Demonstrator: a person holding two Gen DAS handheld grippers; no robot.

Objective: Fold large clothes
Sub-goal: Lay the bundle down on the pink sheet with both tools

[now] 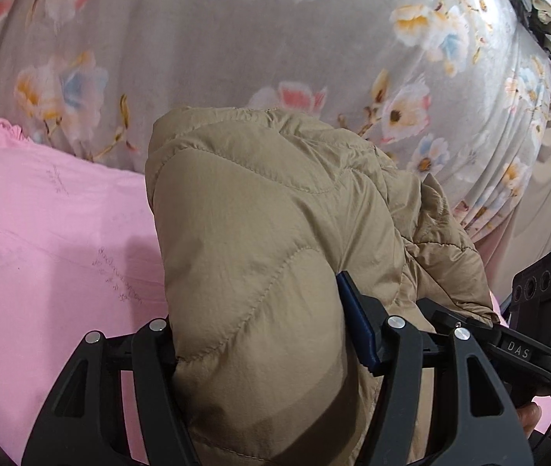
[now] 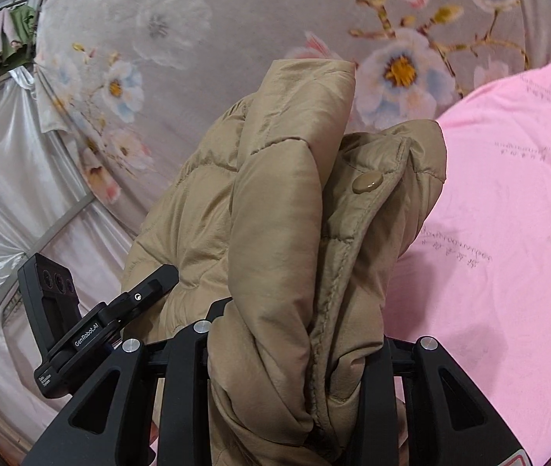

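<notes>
A tan quilted puffer jacket (image 1: 260, 233) is bunched up and lifted above the bed. My left gripper (image 1: 267, 334) is shut on a thick fold of it; the blue pad of the right finger (image 1: 357, 322) presses into the fabric. In the right wrist view the same jacket (image 2: 275, 213) shows a snap button (image 2: 367, 183) on its placket. My right gripper (image 2: 295, 349) is shut on a bundle of the jacket, whose folds hide the fingertips. The other gripper shows at the right edge of the left wrist view (image 1: 539, 310) and at the left of the right wrist view (image 2: 81, 310).
A grey floral bedsheet (image 1: 236, 39) covers the bed behind the jacket. A pink garment (image 1: 54, 240) lies flat on it; it also shows in the right wrist view (image 2: 508, 213). White satin drapes (image 2: 4, 194) hang at the left of the right wrist view.
</notes>
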